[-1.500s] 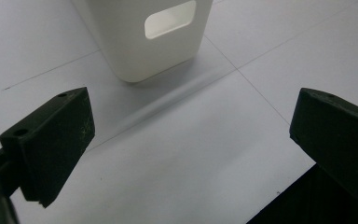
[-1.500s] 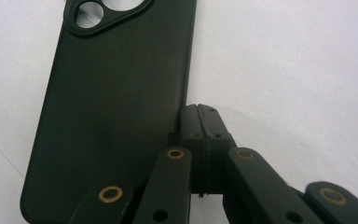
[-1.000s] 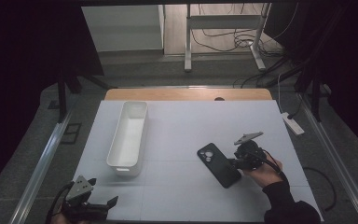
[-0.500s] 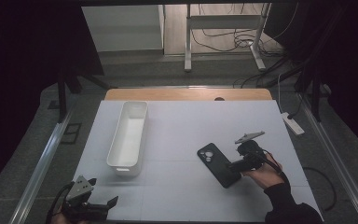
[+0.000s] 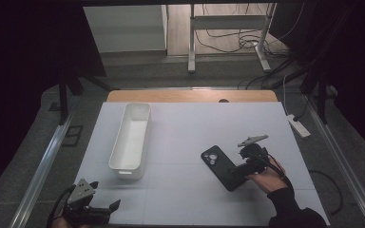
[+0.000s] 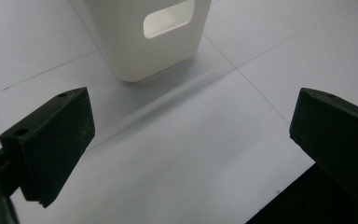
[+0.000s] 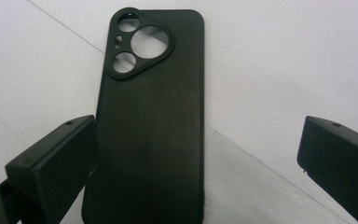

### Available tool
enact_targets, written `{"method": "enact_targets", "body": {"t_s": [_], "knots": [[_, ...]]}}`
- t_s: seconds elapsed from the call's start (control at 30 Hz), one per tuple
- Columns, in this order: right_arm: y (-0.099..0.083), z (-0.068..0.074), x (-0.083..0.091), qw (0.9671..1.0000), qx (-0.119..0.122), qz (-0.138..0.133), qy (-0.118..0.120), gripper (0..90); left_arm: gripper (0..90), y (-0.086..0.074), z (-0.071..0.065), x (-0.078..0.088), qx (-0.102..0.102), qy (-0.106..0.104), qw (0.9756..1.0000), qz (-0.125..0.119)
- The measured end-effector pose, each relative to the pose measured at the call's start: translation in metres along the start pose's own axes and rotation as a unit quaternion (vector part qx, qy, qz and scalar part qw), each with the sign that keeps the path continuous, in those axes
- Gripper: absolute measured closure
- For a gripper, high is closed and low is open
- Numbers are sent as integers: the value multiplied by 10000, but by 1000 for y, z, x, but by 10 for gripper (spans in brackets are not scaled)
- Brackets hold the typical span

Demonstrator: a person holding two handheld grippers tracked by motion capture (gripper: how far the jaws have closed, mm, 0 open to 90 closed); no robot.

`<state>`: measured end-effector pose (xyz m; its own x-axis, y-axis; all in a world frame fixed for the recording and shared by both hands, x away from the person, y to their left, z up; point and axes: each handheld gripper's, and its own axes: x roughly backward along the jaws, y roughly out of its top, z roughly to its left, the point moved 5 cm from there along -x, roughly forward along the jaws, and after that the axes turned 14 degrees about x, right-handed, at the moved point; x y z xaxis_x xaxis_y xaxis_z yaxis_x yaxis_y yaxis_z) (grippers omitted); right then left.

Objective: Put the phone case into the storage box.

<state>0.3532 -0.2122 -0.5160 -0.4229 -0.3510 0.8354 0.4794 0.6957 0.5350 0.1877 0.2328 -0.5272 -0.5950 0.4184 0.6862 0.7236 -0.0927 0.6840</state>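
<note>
A black phone case [image 5: 220, 165] lies flat on the white mat, back up, its camera cut-outs toward the far left. My right gripper [image 5: 238, 170] sits at its near right end, held by a hand in a dark sleeve. In the right gripper view the case [image 7: 154, 130] runs up between the jaws of the right gripper [image 7: 198, 140]. Those jaws have just been opening and now stand wide, with neither pad pressing on the case. My left gripper [image 5: 105, 195] rests at the mat's near left corner, open and holding nothing [image 6: 191, 121].
A long white bin [image 5: 119, 142] stands left of centre, its handle-slot end [image 6: 121, 51] just ahead of the left gripper. A white power strip [image 5: 297, 126] lies off the mat's right edge. A wooden table edge [image 5: 190, 96] runs along the back.
The right gripper's jaws have spread apart around the phone case, which stays flat on the mat. Neither hand has shifted.
</note>
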Motion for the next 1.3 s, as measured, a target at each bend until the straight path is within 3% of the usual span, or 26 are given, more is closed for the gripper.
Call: {"method": "enact_targets", "body": {"t_s": [0.6,0.8,1.3], "knots": [[14,22,-17,9997,162,1,188,0,6,0,0,-1,11,6,10000,25],[11,22,-21,9997,159,57,188,0,6,0,0,0,40,-23,10000,25],[-4,28,-41,9983,297,475,187,0,0,0,0,0,16,-76,10000,6]]}}
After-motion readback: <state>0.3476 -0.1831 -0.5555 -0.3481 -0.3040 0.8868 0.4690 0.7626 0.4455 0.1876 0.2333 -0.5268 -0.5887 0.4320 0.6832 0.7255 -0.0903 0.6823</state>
